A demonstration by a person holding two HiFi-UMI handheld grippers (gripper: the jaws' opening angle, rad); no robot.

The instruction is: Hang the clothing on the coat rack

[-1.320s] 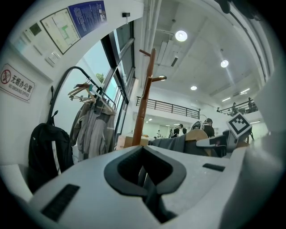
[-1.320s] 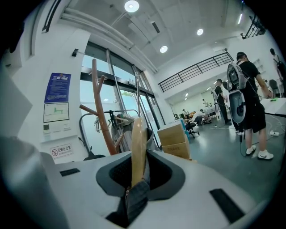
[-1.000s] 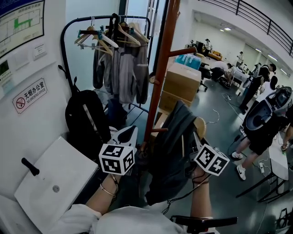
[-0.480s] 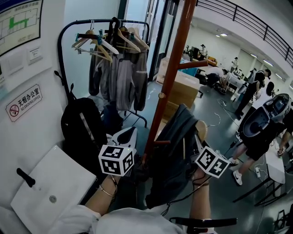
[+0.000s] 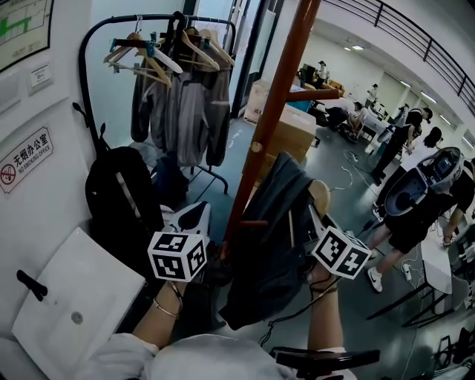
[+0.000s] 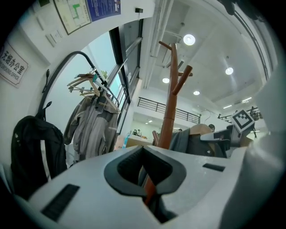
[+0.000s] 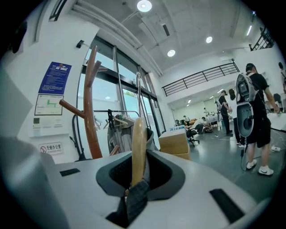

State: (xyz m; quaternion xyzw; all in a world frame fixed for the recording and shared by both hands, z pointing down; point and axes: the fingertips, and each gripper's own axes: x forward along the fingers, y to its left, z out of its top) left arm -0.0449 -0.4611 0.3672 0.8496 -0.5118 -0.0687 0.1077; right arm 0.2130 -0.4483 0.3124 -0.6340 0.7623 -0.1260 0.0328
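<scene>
A dark grey garment (image 5: 269, 241) hangs on a wooden hanger (image 5: 320, 194) right beside the brown coat rack pole (image 5: 276, 111). One short peg (image 5: 254, 223) juts from the pole at the garment's left edge, and another peg (image 5: 310, 94) sticks out higher up. My right gripper (image 5: 320, 236) is shut on the hanger (image 7: 138, 143), with grey fabric (image 7: 135, 203) caught in the slit. My left gripper (image 5: 194, 220) sits left of the pole's lower part. Its jaws stand close together, and a thin brown strip (image 6: 149, 190) shows in the slit.
A black clothes rail (image 5: 159, 22) with hangers and grey jackets (image 5: 182, 104) stands behind the pole. A black backpack (image 5: 119, 200) leans on the left wall above a white panel (image 5: 70, 308). Cardboard boxes (image 5: 293, 133) and several people (image 5: 415, 200) are to the right.
The head view has swung so the pole leans more and the wall sign sits lower left. Both grippers and the garment keep their places beside the pole. The right grip is unchanged.
</scene>
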